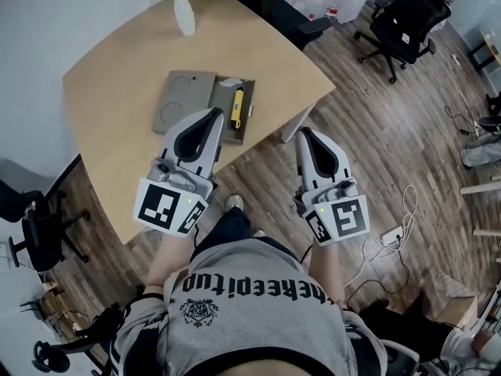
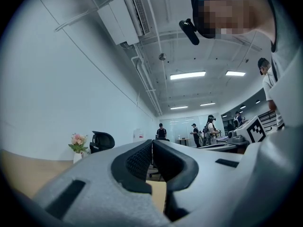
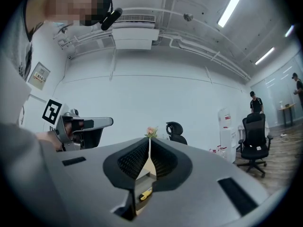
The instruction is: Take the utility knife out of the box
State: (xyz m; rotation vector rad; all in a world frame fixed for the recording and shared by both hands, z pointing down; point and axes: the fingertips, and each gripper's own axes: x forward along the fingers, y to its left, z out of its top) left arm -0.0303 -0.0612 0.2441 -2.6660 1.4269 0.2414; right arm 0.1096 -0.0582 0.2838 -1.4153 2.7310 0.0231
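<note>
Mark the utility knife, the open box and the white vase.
utility knife [image 1: 236, 108], head view, middle of its yellow handle.
open box [image 1: 182, 100], head view, bare inside of its folded-back lid.
white vase [image 1: 185, 18], head view, middle of its body.

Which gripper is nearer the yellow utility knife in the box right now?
Left. The left gripper is at the near edge of the open box, just beside the utility knife; the right gripper is farther off, beyond the table edge.

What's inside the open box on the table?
A yellow utility knife lies in the box's right half; the left half shows only round recesses. The left tool covers its near edge.
</note>
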